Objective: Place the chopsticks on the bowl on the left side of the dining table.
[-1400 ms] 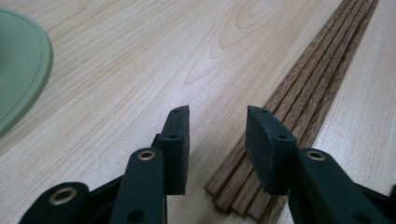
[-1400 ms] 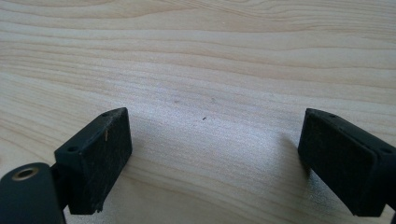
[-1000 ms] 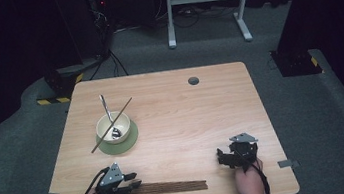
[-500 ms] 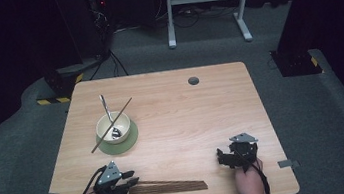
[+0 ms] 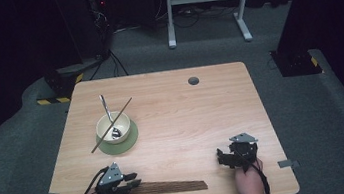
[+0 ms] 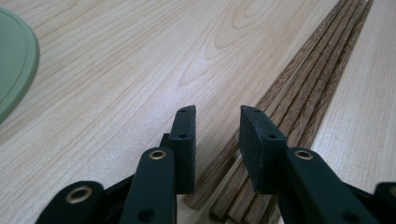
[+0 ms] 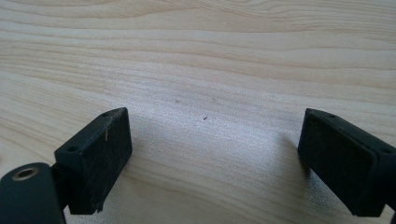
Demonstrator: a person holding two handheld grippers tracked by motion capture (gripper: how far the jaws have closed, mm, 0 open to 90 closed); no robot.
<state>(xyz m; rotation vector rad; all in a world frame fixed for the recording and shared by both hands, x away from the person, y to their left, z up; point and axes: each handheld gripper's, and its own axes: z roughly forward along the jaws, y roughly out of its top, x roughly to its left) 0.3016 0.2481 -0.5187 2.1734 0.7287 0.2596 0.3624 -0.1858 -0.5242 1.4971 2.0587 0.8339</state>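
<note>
A bundle of dark wooden chopsticks [image 5: 171,186] lies along the table's near edge. My left gripper [image 5: 133,185] sits at the bundle's left end. In the left gripper view the bundle [image 6: 308,93] runs away to the upper right. That gripper [image 6: 217,116] has just been closing its jaws. They stand a narrow gap apart over the chopstick ends, one stick end lying in the gap, and the pads [image 6: 187,140] press on nothing. My right gripper [image 5: 226,156] rests on bare wood at the near right. Its jaws [image 7: 215,154] are wide apart and hold nothing.
A cream bowl [image 5: 112,127] stands on a green saucer [image 5: 132,137] at the left middle of the wooden table [image 5: 203,118]. A metal spoon [image 5: 106,110] stands in the bowl and one chopstick [image 5: 121,111] lies across its rim. A round cable hole [image 5: 193,80] is at the far edge.
The left gripper's jaws have drawn closer together over the chopstick ends. Both hands have stayed where they were.
</note>
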